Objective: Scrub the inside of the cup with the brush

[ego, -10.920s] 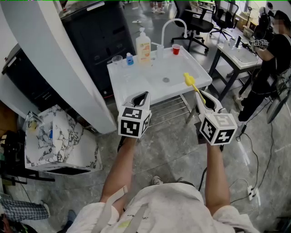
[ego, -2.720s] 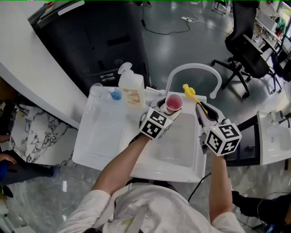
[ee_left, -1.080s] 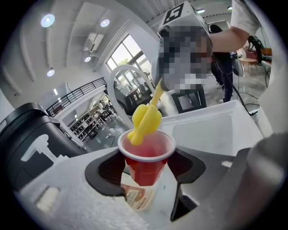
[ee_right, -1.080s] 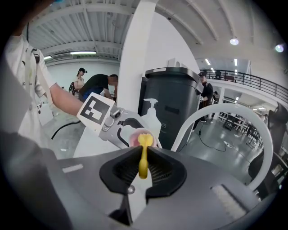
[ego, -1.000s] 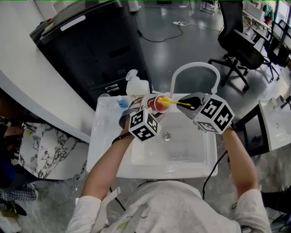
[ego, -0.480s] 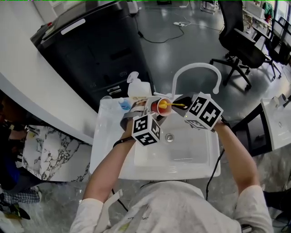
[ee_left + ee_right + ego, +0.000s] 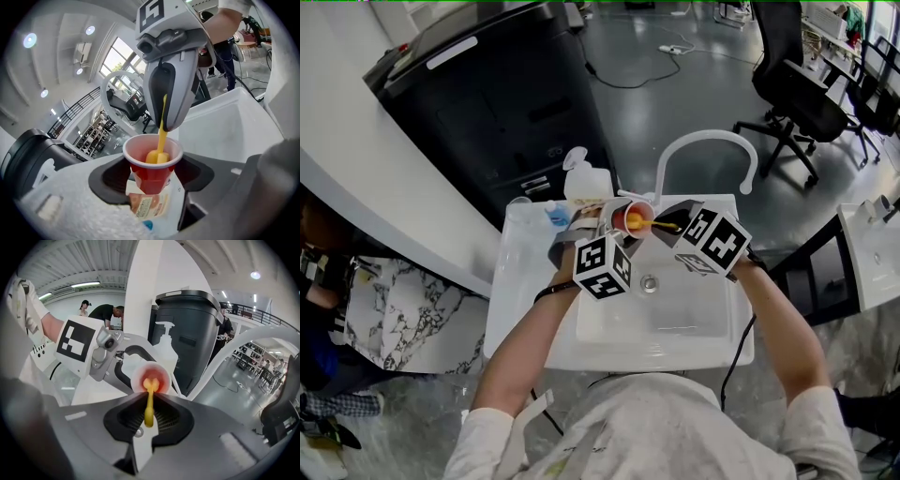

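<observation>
1. Your left gripper (image 7: 152, 180) has its jaws standing wide and clamped on the red cup (image 7: 152, 164). A dark pad presses on each side of the cup's wall. The cup hangs between them clear of the basin, with its white rim uppermost.
2. Your right gripper (image 7: 149, 414) has its jaws closed on the handle of the yellow brush (image 7: 149, 401). They pinch it near its rear end, and the thin handle runs straight out from between them.
3. The brush head sits inside the cup, below the rim and low down. Whether it presses on the bottom or the wall cannot be told.
4. The cup's mouth is turned toward your right gripper, so that gripper's view looks straight down the handle into the red interior.
5. From the head view, the two grippers meet nose to nose above the back of the white sink (image 7: 694, 319). Your left forearm comes in from the lower left and your right forearm from the lower right. The drain lies just below and in front of the cup.
6. The white faucet (image 7: 705, 139) arches over the sink's back edge, behind your right gripper.
7. A pump bottle (image 7: 584, 183) and a small blue bottle (image 7: 555, 216) stand at the back left corner of the sink, just behind your left gripper.
8. Further out, a black cabinet (image 7: 525, 112) stands behind the sink. An office chair (image 7: 802, 89) is on the grey floor, well apart to the right.
</observation>
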`<state>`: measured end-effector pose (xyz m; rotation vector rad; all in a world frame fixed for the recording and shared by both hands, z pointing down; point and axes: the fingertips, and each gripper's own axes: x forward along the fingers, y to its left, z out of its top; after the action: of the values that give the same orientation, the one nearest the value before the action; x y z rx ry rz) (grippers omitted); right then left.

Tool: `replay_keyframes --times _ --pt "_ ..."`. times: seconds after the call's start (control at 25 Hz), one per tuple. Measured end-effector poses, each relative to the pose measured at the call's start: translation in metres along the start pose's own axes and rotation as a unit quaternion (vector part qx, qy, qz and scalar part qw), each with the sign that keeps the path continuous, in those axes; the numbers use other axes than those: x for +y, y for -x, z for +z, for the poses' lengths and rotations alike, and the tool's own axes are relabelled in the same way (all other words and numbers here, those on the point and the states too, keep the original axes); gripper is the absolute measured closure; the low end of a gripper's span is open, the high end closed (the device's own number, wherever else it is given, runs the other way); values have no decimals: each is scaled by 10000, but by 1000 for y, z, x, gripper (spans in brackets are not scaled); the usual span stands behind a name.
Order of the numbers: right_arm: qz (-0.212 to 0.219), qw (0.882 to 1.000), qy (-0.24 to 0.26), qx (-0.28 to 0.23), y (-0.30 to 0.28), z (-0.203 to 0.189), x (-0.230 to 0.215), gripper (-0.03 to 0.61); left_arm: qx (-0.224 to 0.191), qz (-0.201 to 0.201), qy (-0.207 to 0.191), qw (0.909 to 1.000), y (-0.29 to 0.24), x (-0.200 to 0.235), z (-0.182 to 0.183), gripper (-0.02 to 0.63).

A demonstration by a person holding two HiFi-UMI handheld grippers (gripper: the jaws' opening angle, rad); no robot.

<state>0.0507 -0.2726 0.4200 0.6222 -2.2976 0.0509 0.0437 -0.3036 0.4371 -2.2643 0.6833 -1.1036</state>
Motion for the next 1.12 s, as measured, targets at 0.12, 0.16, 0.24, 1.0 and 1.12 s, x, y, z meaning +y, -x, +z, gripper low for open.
replay_keyframes --times 0.12,0.16,0.24,1.0,1.12 --pt "28 10000 -9 -62 2 2 6 545 15 -18 45 10000 -2 -2 -1 318" --pt "45 10000 -6 -81 2 3 8 545 23 -29 56 10000 -3 -3 -2 318" --pt "71 9999 17 -96 4 4 11 545 45 -49 74 10000 -4 -5 -3 319" --pt "-18 9998 -43 -181 14 12 2 545 84 -219 34 9997 -5 -18 -7 319" --pt "-80 9998 -91 -151 14 9 -3 545 63 -194 74 9998 -5 -17 -8 318"
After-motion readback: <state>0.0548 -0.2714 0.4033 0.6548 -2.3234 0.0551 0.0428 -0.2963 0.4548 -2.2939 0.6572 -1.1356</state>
